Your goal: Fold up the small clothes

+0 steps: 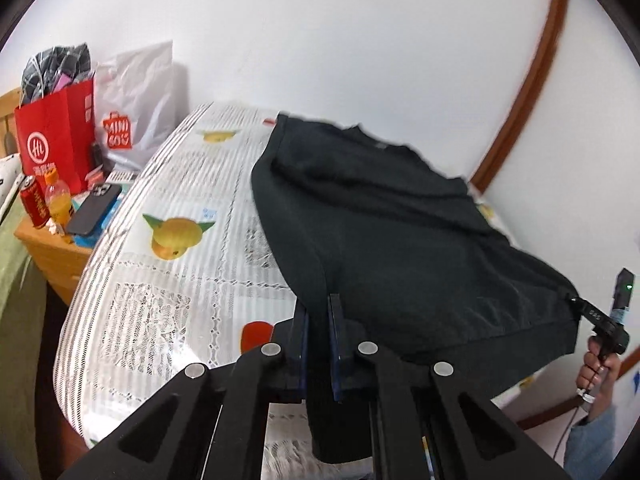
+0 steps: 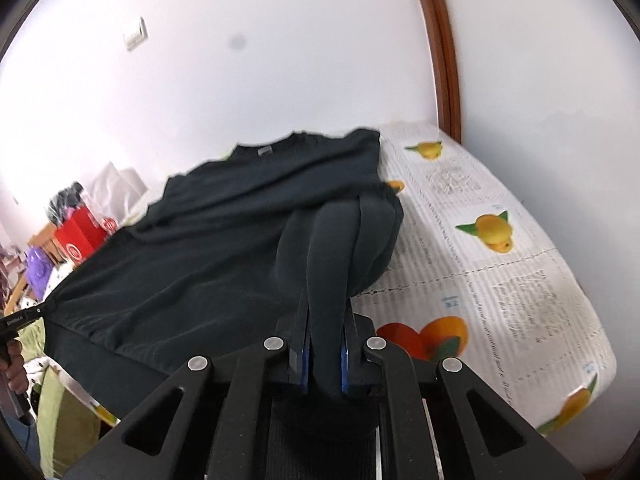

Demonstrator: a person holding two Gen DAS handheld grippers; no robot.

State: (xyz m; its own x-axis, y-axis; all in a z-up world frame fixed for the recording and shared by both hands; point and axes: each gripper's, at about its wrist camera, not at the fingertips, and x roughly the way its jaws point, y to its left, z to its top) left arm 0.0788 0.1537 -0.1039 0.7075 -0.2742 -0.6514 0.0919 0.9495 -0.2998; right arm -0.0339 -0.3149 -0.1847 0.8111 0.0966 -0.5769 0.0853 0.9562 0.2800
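A black sweatshirt hangs stretched above the table, collar at the far end. My left gripper is shut on its near left hem corner. My right gripper is shut on the opposite hem corner, where the cloth bunches between the fingers. The sweatshirt fills the middle of the right wrist view. The right gripper shows at the far right of the left wrist view, pinching the corner. The left gripper shows at the left edge of the right wrist view. The hem between them is lifted off the table.
The table has a white lace cloth with fruit prints. Left of it a wooden nightstand holds a red paper bag, a white bag, a can, a bottle and a phone. A white wall and wooden door frame stand behind.
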